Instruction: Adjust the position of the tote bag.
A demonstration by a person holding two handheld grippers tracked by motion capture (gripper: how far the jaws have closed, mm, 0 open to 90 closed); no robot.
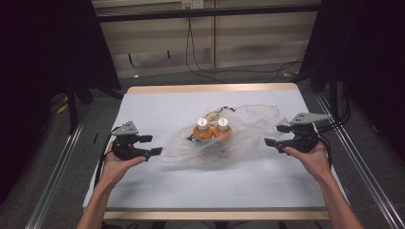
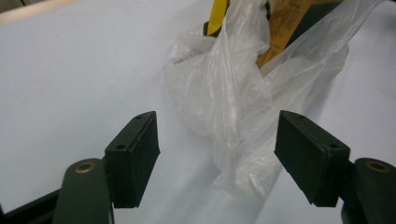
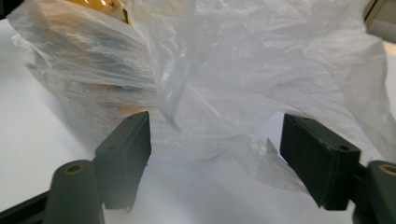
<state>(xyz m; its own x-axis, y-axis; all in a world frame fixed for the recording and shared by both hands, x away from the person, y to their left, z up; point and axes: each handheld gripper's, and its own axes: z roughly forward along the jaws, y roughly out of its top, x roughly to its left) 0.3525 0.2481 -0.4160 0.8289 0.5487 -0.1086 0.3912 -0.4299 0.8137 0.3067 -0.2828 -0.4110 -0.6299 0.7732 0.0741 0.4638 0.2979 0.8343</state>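
Clear plastic bag (image 1: 224, 136) lying crumpled near the middle of a table (image 1: 157, 191) covered in white, open and spread flat toward both sides. Inside the bag, two orange bottles (image 1: 212, 131) with white caps, upright, side by side and touching. Just behind the bottles, still within the bag, some yellow and dark items too small to make out.

Left gripper (image 1: 150, 145) held in a hand (image 1: 117, 164) to the left of the bag, pointing at it, jaws spread wide with nothing gripped. Tips just beside the bag's left edge in the high view, not pressing on it. From the left gripper view, bag (image 2: 243, 102) bunched up ahead of the gripper (image 2: 217, 154), a fold of plastic reaching down into the gap between the two black pads, clear of the left one; contact with the right pad hard to judge. Yellow and tan wrapping visible through the plastic at the top.

Right gripper (image 1: 277, 135) held in the other hand (image 1: 310, 157) to the right of the bag, also pointing at it, jaws wide apart and empty. From the right gripper view, bag (image 3: 261, 79) rising like a wall just ahead of the gripper (image 3: 215, 158), loose film drooping between the pads and close to the right one, not pinched. Orange shape showing dimly through the plastic at the left.
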